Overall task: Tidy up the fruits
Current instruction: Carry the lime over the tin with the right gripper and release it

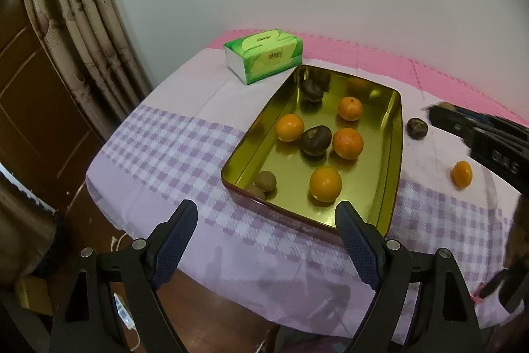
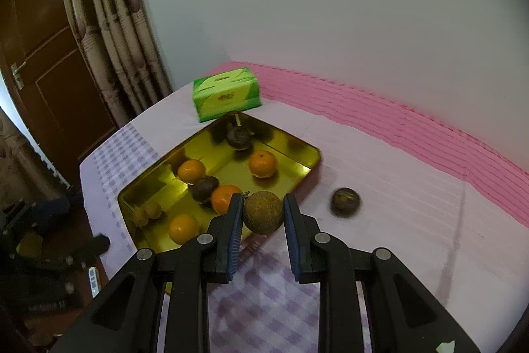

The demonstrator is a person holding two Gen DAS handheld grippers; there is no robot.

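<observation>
My right gripper [image 2: 263, 212] is clamped on a round brown fruit [image 2: 263, 212], both pads pressed to its sides, and I hold it in the air above the near right rim of the gold tray [image 2: 309, 168]. My left gripper [image 1: 266, 234] has its jaws well apart with nothing between them, hanging over the table's near edge just short of the tray's near wall.

In the tray I count four oranges: one near the left wall [image 1: 290, 127], one toward the far right [image 1: 349, 108], one in the middle [image 1: 347, 143] and one close to the near wall [image 1: 325, 184]. A dark fruit [image 1: 315, 140] lies between the left and middle oranges, touching or nearly touching both. Another dark fruit [image 1: 311, 90] sits in the far left corner, and a small brown fruit [image 1: 265, 181] lies in the near left corner.

Outside the tray, on the checked tablecloth [image 1: 172, 148], a dark fruit [image 1: 417, 128] rests just beside the right wall, and an orange [image 1: 462, 174] lies farther right, well apart from it. A green tissue pack [image 1: 263, 54] stands by the tray's far left corner, near the table's pink far edge.
</observation>
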